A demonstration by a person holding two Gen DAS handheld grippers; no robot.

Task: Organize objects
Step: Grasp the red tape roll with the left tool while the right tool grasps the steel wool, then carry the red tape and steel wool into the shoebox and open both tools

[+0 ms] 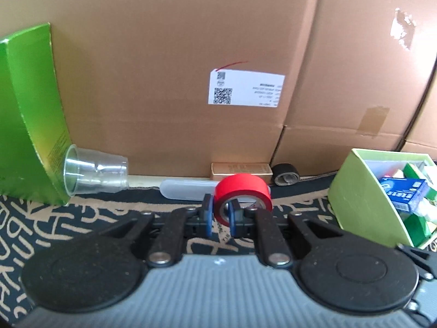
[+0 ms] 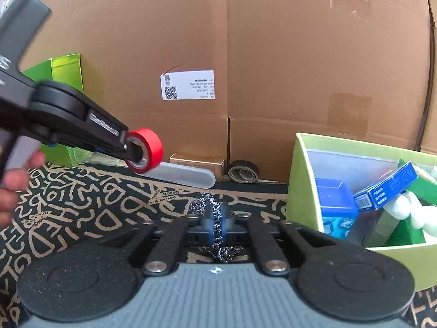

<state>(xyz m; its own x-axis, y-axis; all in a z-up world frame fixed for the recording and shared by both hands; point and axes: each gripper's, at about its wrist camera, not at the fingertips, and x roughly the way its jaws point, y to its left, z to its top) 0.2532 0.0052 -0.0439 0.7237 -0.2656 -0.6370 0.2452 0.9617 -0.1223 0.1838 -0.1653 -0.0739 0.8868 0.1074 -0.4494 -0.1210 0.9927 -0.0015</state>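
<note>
Two grippers, both busy. The left gripper (image 1: 220, 214) has its fingers (image 1: 207, 207) clamped on the wall of a red tape roll (image 1: 243, 191), one finger outside and one poking into the core, and the roll is held up off the patterned cloth (image 1: 90, 218). From the right wrist view you can see that same roll (image 2: 147, 150) hanging in the air at the tip of the left tool, with the person's hand (image 2: 13, 186) at the left edge.

The right gripper (image 2: 215, 225) has its fingers squeezed shut on a wad of steel wool scrubber (image 2: 210, 210), sticking out above and below the pads.

Further out: a frosted plastic case (image 2: 185, 176) lies on the cloth behind the tape, then a small tan box (image 2: 198, 162) and a black tape roll (image 2: 243, 171) right against the big cardboard box (image 2: 245, 54). On the right sits a light green bin (image 2: 300, 180) with blue boxes (image 2: 338, 205) and other stuff already in it. On the left a clear plastic cup (image 1: 95, 170) lies on its side, its rim against a tall green box (image 1: 30, 114)
</note>
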